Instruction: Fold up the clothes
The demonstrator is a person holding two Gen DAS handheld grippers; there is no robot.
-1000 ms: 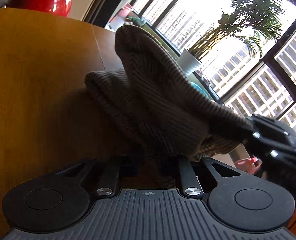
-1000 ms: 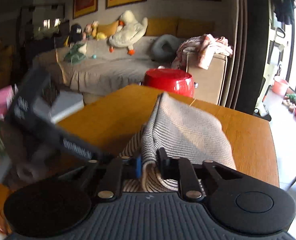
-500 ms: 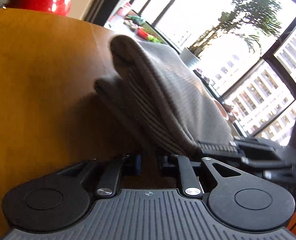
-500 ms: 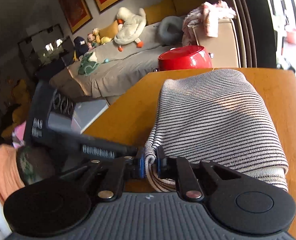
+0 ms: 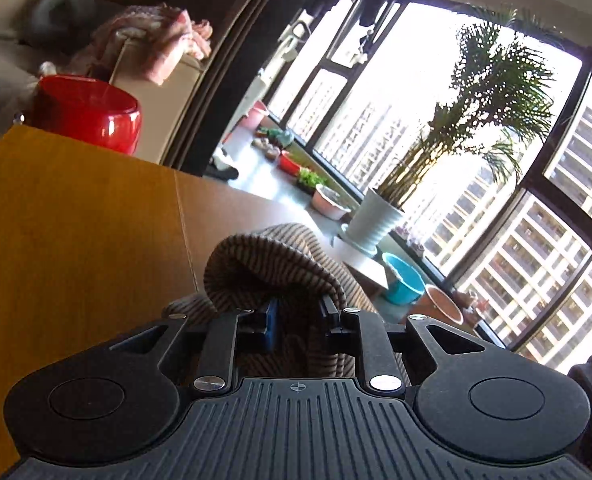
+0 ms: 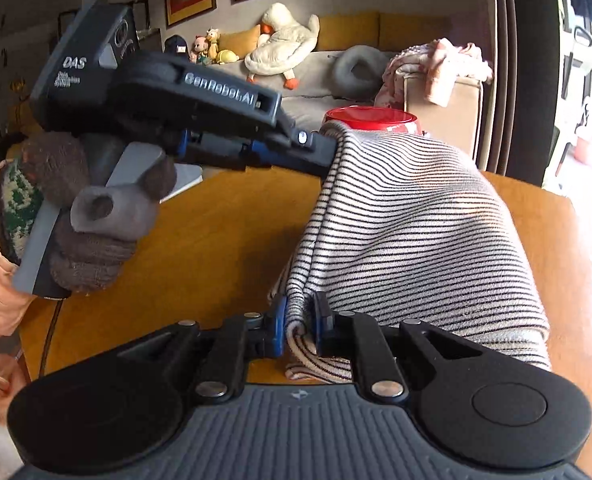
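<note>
A black-and-white striped garment [image 6: 416, 220] lies folded over itself on the wooden table [image 6: 215, 220]. My right gripper [image 6: 299, 316] is shut on its near edge, low over the table. My left gripper [image 6: 328, 152], held by a gloved hand [image 6: 91, 220], grips the garment's far left edge and holds it raised. In the left wrist view a fold of the striped garment [image 5: 271, 256] bulges between the left gripper [image 5: 298, 312] fingers, whose jaws are closing on it.
A red pot [image 6: 372, 116] stands at the table's far edge, with a sofa [image 6: 320, 96] carrying plush toys behind it. A potted palm [image 5: 380, 220], basins and tall windows lie beyond the table [image 5: 75, 220] on the right side.
My left gripper has risen and tilted up, lifting the garment's edge off the table. The right gripper sank a little, still gripping the near edge.
</note>
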